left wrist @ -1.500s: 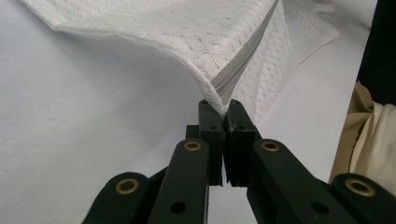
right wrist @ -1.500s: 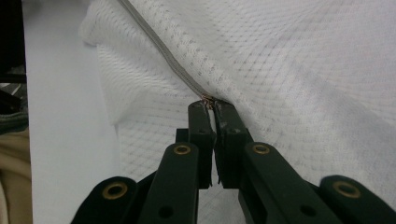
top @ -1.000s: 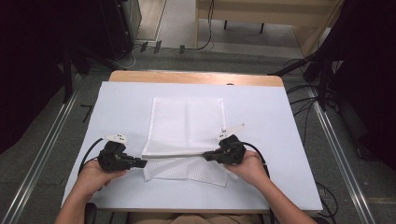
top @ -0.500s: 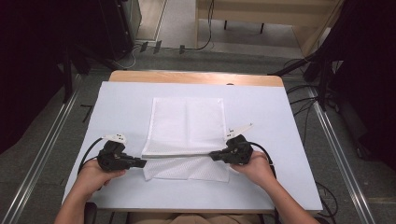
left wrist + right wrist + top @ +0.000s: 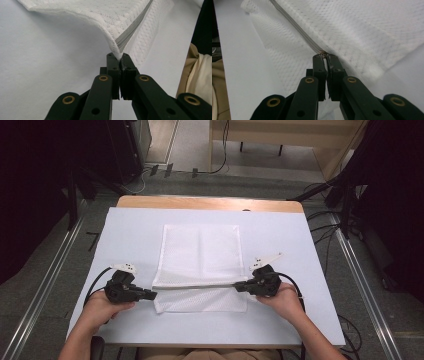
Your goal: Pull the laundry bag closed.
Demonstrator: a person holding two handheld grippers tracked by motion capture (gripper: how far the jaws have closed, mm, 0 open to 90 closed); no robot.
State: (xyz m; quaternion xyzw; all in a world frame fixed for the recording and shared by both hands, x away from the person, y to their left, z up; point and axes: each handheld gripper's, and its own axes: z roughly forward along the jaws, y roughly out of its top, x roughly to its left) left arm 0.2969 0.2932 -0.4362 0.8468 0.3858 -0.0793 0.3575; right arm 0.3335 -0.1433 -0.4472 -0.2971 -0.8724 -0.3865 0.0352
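Mesh bag [image 5: 200, 257] stretched between both tongs

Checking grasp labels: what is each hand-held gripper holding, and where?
Both hold the white mesh bag at opposite ends of its grey zipper edge: left hand-held gripper at one end, right hand-held gripper at the other.

A white mesh bag [image 5: 200, 265] with a grey zipper [image 5: 200, 285] lies near the middle of the table, its far part flat. The zipper runs left to right across its near part, pulled straight and taut and lifted slightly, so the mesh rises to it. A narrower strip of mesh lies flat on the near side of the zipper. The fabric is finely dotted and slightly see-through.
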